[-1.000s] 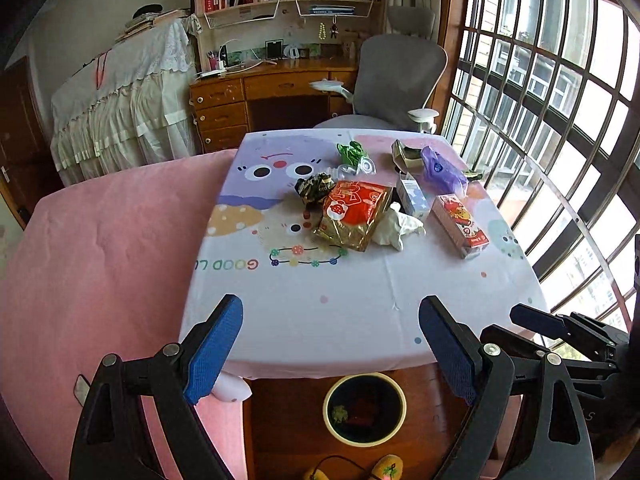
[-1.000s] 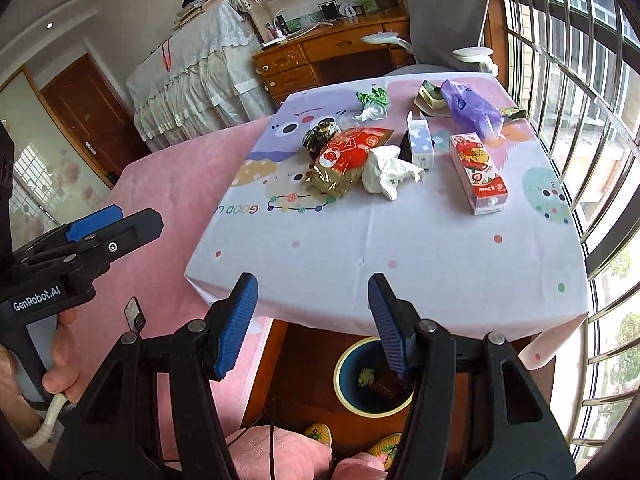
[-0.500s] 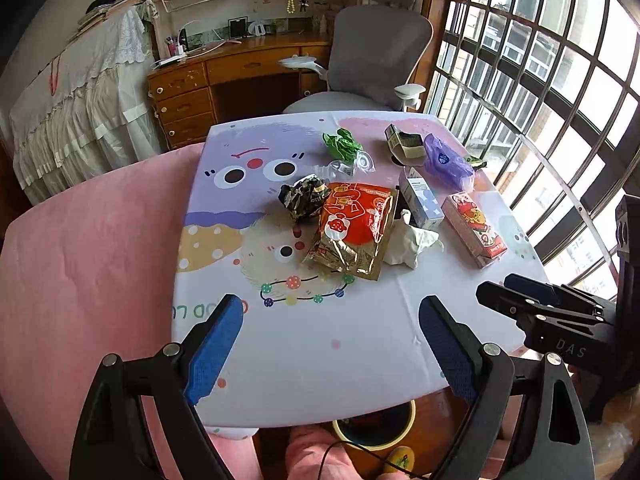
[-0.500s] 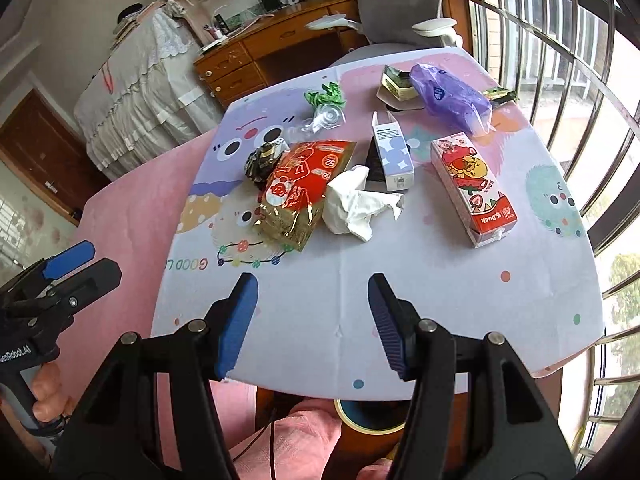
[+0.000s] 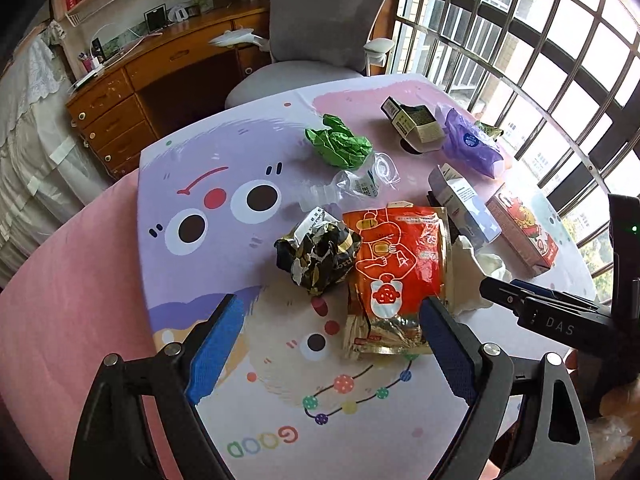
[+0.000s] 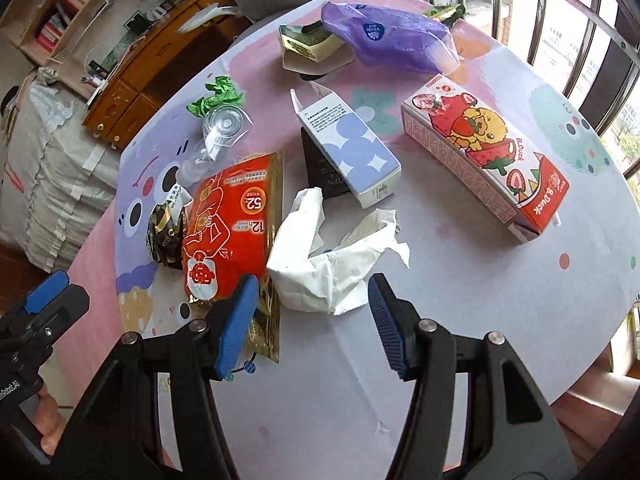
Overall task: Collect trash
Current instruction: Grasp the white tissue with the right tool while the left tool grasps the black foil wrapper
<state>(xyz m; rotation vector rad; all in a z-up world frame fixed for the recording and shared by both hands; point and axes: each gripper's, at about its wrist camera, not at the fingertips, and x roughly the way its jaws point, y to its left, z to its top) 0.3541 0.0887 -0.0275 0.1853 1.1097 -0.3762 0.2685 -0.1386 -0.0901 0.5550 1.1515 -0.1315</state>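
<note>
Trash lies spread over the cartoon tablecloth (image 5: 224,168). A red and gold foil pouch (image 5: 396,268) lies beside a crumpled black wrapper (image 5: 318,254). My left gripper (image 5: 332,344) hovers open just short of both. Crumpled white tissue (image 6: 328,256) lies directly ahead of my right gripper (image 6: 312,316), which is open and empty. Behind sit a blue-spotted box (image 6: 352,144), a strawberry carton (image 6: 484,152), a purple plastic bag (image 6: 384,40), a small open box (image 6: 308,46), green crumpled paper (image 5: 340,142) and clear plastic packaging (image 5: 360,182).
A grey office chair (image 5: 324,20) and a wooden desk (image 5: 152,76) stand behind the table. Barred windows (image 5: 540,48) run along the right. A pink cloth (image 5: 68,300) covers the left part of the table. A hand (image 6: 44,424) holds the left gripper's handle.
Both grippers have moved forward and down over the table, closing in on the trash. The bin under the front edge has dropped out of view. Both stay open.
</note>
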